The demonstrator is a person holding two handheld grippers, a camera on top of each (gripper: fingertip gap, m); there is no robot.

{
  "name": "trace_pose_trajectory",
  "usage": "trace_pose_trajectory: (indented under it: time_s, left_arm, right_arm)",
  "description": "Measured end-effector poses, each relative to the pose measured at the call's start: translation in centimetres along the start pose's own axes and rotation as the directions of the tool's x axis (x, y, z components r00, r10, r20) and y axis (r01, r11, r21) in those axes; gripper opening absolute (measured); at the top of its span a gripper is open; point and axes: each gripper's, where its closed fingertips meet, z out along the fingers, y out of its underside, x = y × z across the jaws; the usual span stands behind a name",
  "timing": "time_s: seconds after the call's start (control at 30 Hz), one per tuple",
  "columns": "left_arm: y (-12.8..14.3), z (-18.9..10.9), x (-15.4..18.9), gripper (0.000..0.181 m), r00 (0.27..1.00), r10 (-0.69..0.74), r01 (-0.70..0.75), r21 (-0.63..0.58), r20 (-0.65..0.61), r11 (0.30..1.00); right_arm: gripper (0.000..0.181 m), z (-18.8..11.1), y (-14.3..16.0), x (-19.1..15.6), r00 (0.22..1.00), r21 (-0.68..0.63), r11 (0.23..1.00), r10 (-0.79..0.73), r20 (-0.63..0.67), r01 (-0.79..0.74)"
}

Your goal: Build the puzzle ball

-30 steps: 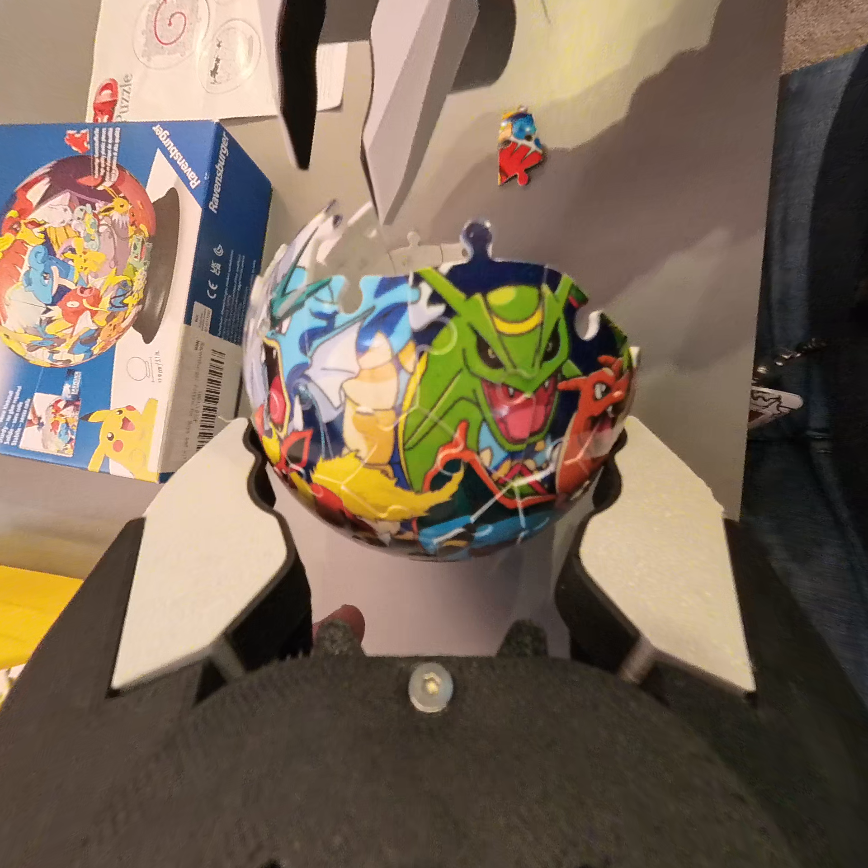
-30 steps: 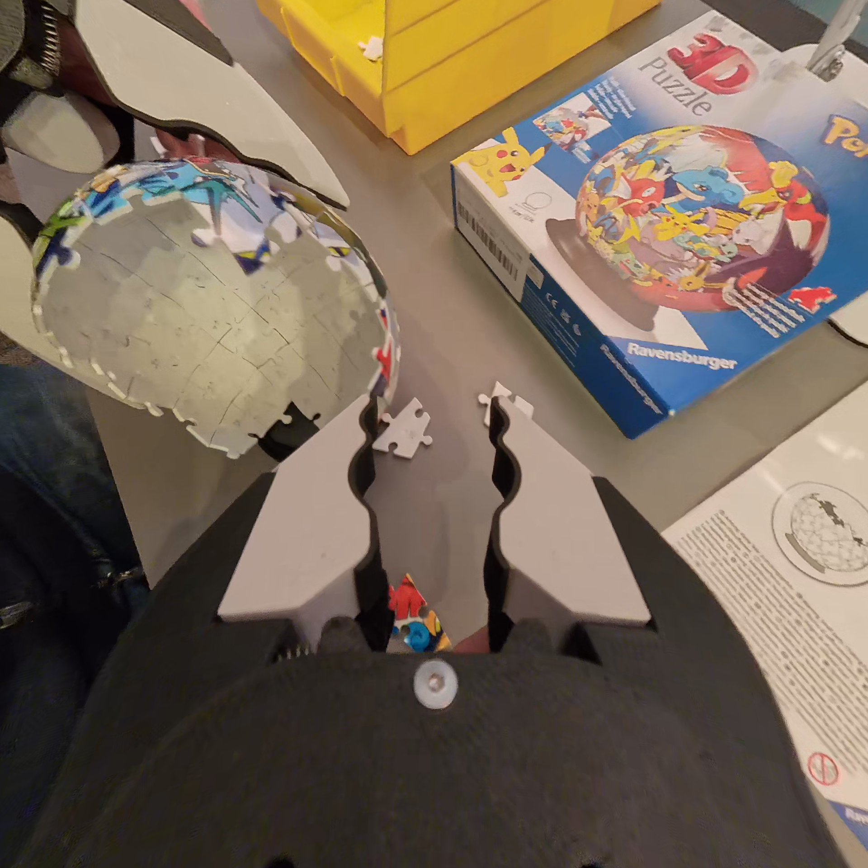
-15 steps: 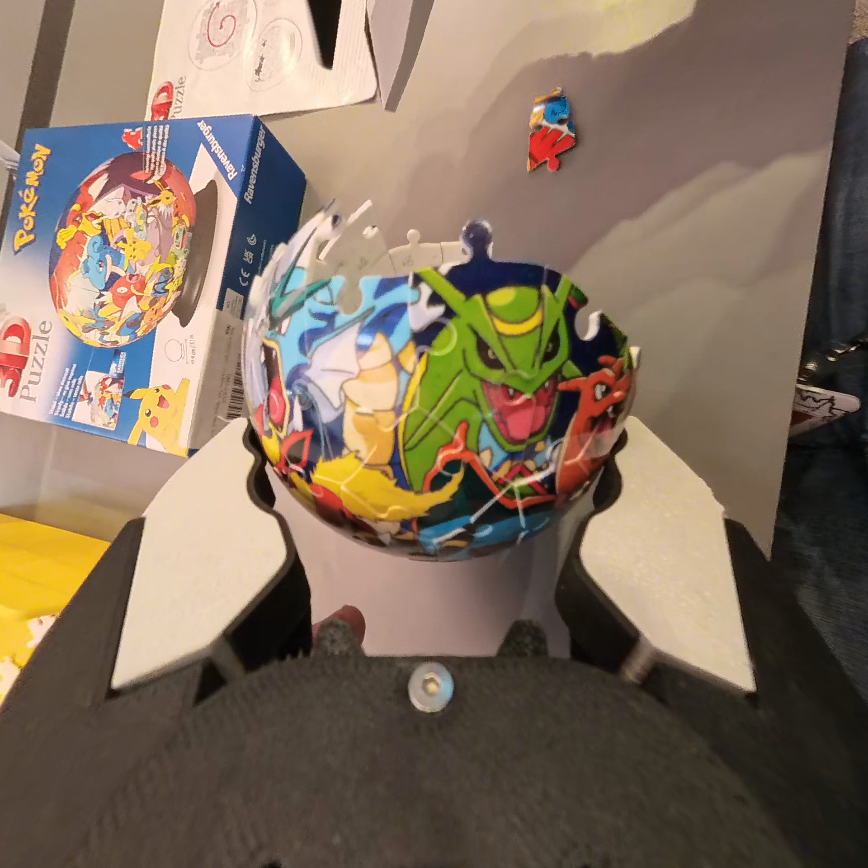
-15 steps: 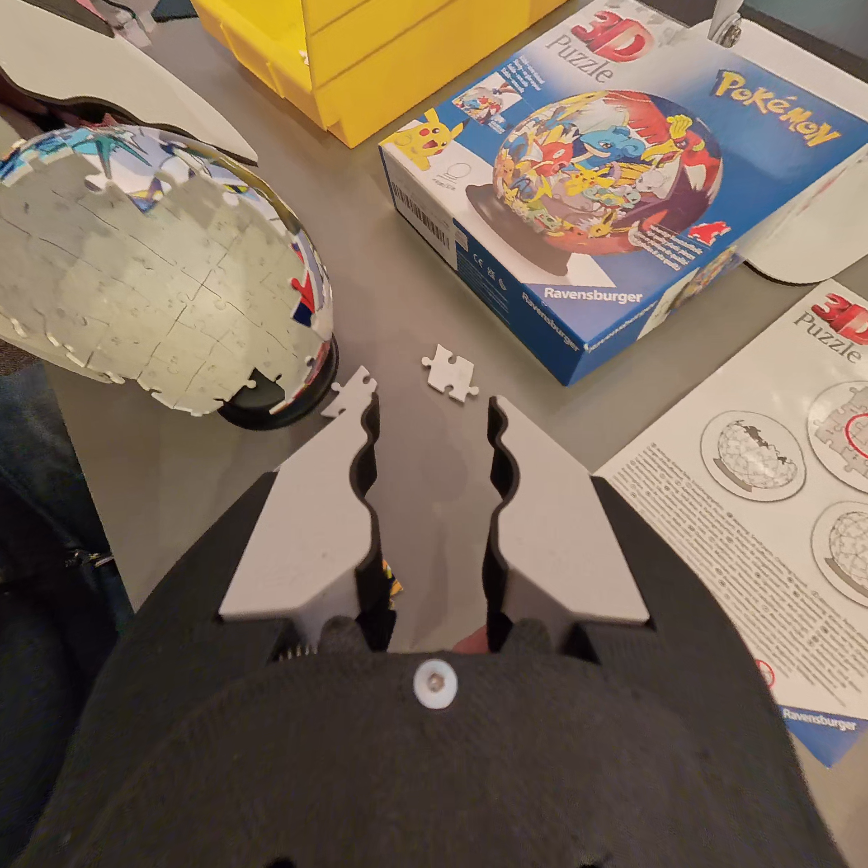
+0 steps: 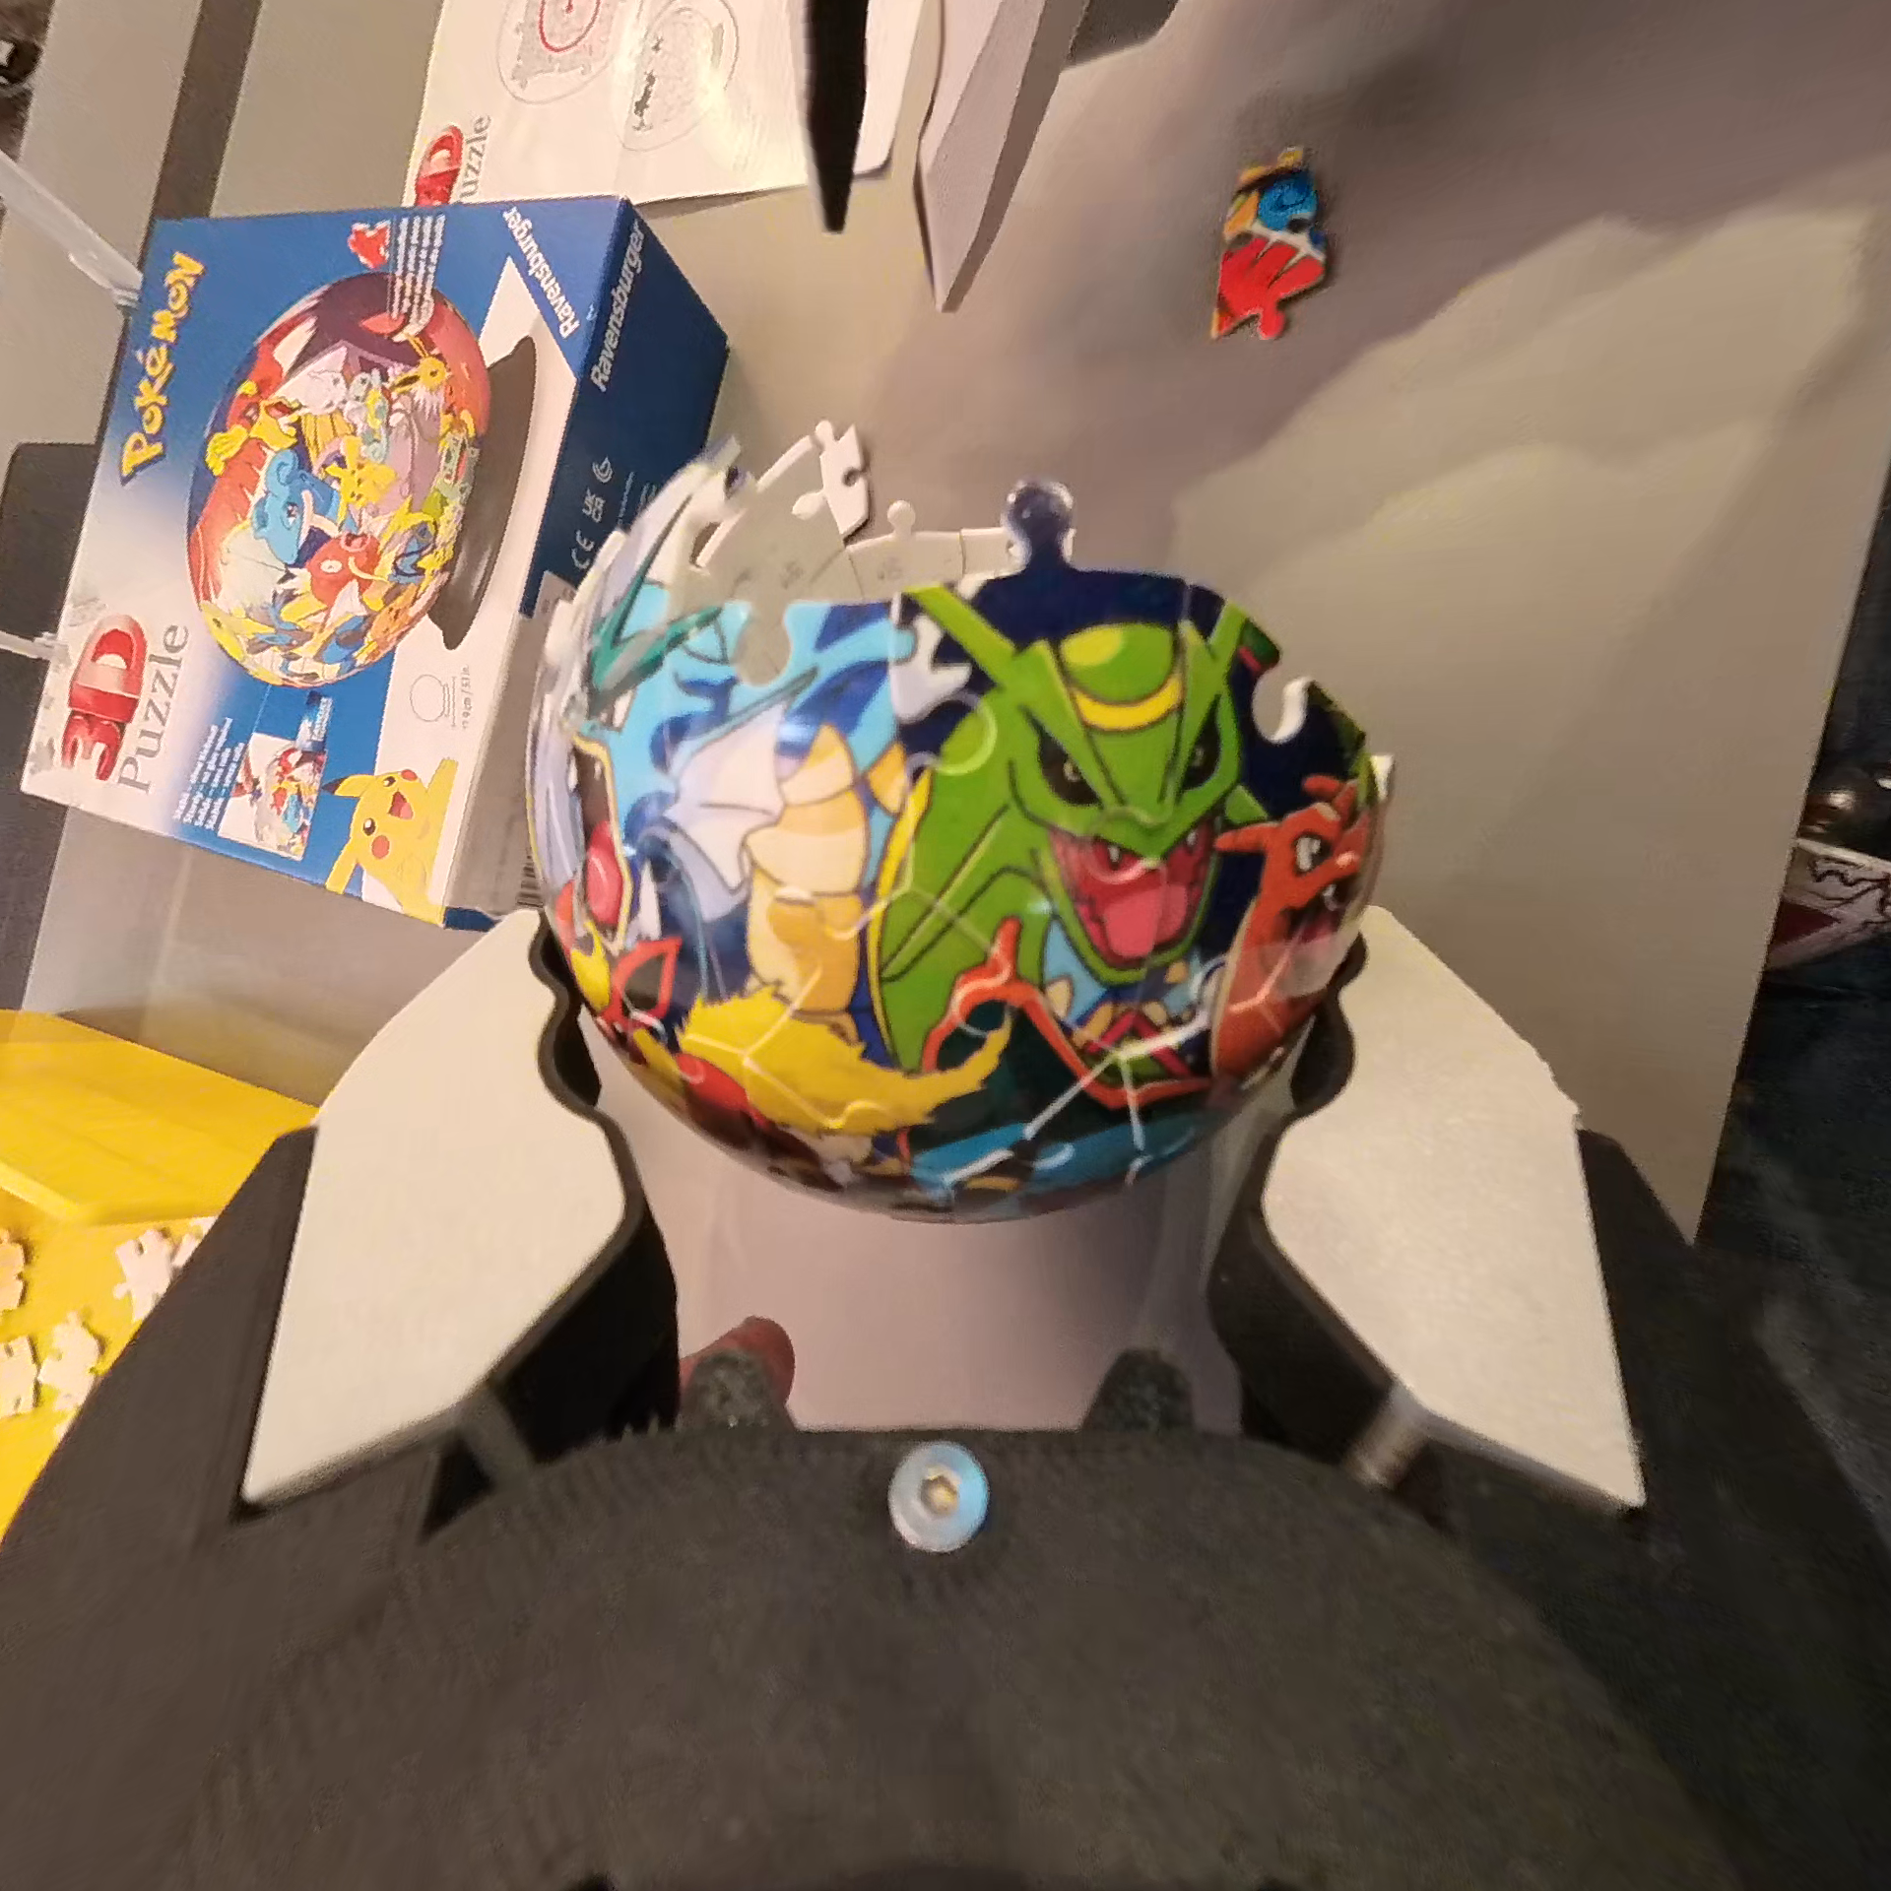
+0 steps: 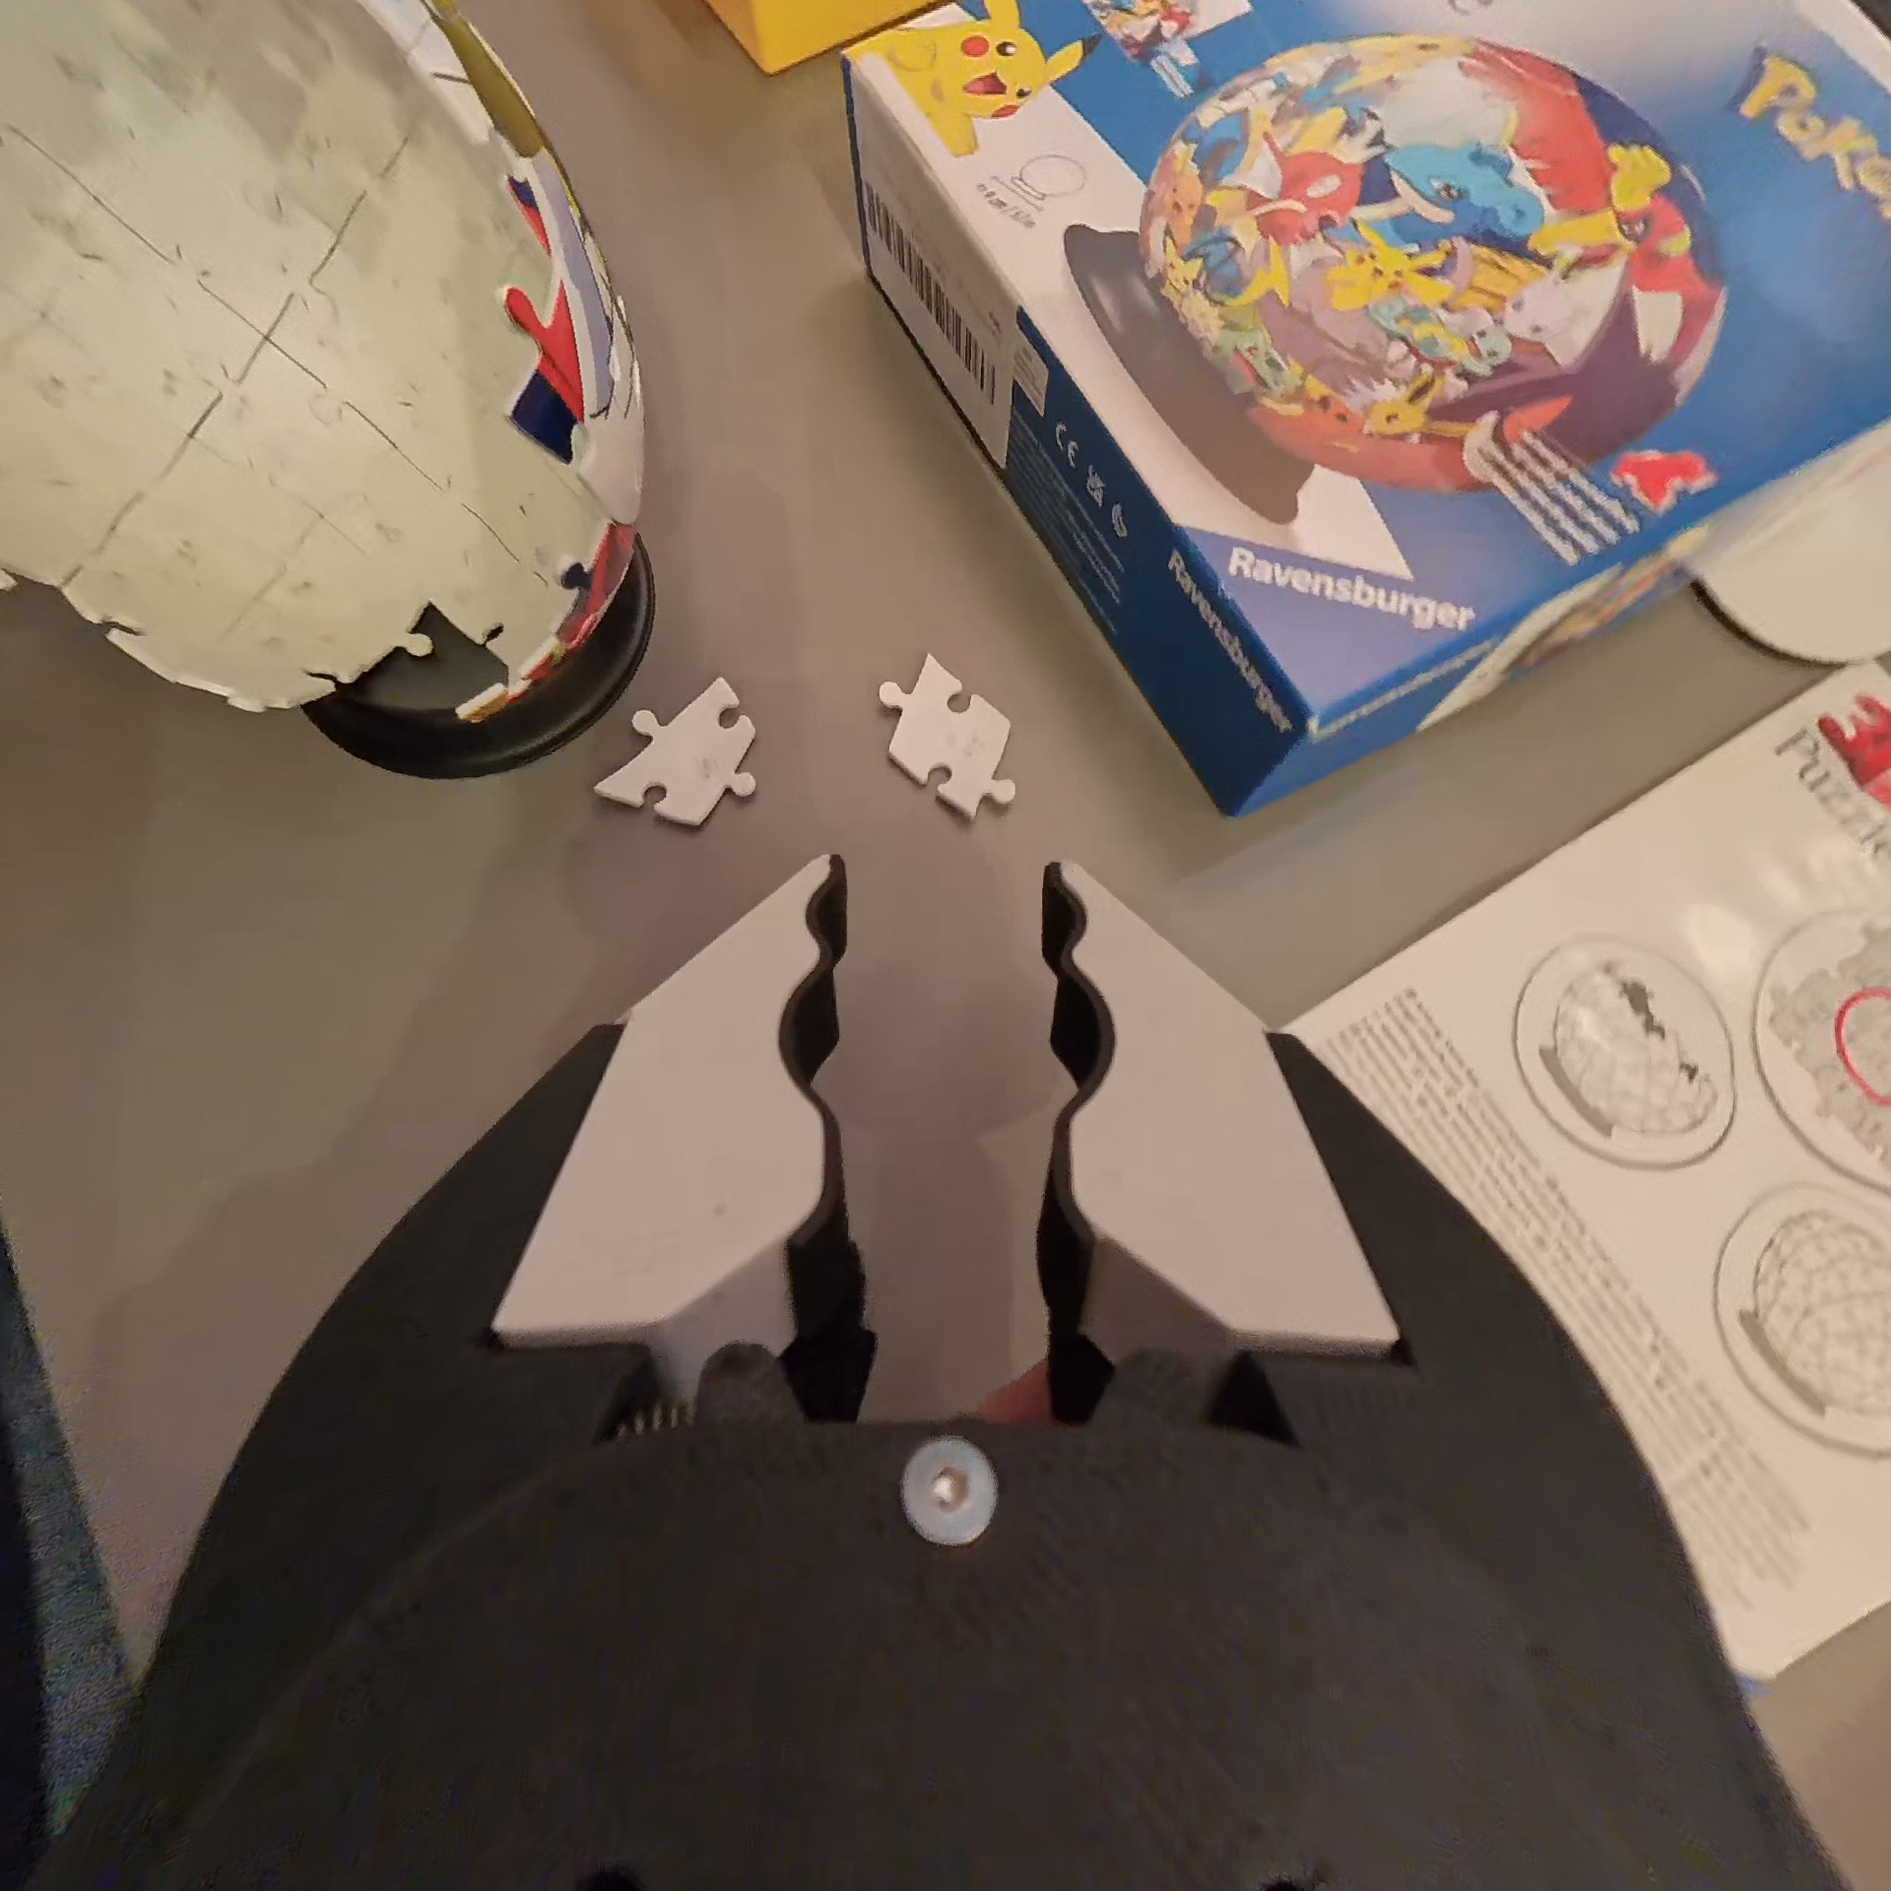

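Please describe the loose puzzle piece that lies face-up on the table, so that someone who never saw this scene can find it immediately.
Start from the half-built puzzle ball held in the left tongs. Beyond it and to the right, on the grey table, lies a single colourful puzzle piece. It shows red, blue and yellow print, whereas the two loose pieces near the blue box lie blank white side up.

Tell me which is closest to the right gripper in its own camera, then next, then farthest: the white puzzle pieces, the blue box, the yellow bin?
1. The two white puzzle pieces, just ahead of the right gripper.
2. The blue box, ahead and rightward.
3. The yellow bin, top edge.
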Motion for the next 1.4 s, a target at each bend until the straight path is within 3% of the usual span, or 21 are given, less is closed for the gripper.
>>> trace_pose_trajectory:
  time_s: [0.3, 0.43, 1.4]
  left_arm:
    - [0.6, -0.4, -0.2, 0.133, 0.999, -0.035, 0.036, -0.016, 0.039, 0.999]
    - [0.8, -0.5, -0.2, 0.133, 0.998, -0.047, 0.048, -0.020, 0.052, 0.999]
    - [1.2, -0.6, -0.5, 0.133, 0.993, -0.028, 0.032, -0.034, 0.117, 0.999]
  right_arm:
    - [0.035, 4.1, -0.4, 0.3, 0.987, -0.062, 0.988, -0.133, 0.091, 0.139]
    - [0.017, 5.0, -0.5, -0.2, 0.982, -0.089, 0.981, -0.167, 0.086, 0.174]
    - [0.010, 1.6, 2.6, -3.0, 0.998, -0.156, 0.988, -0.004, 0.061, 0.013]
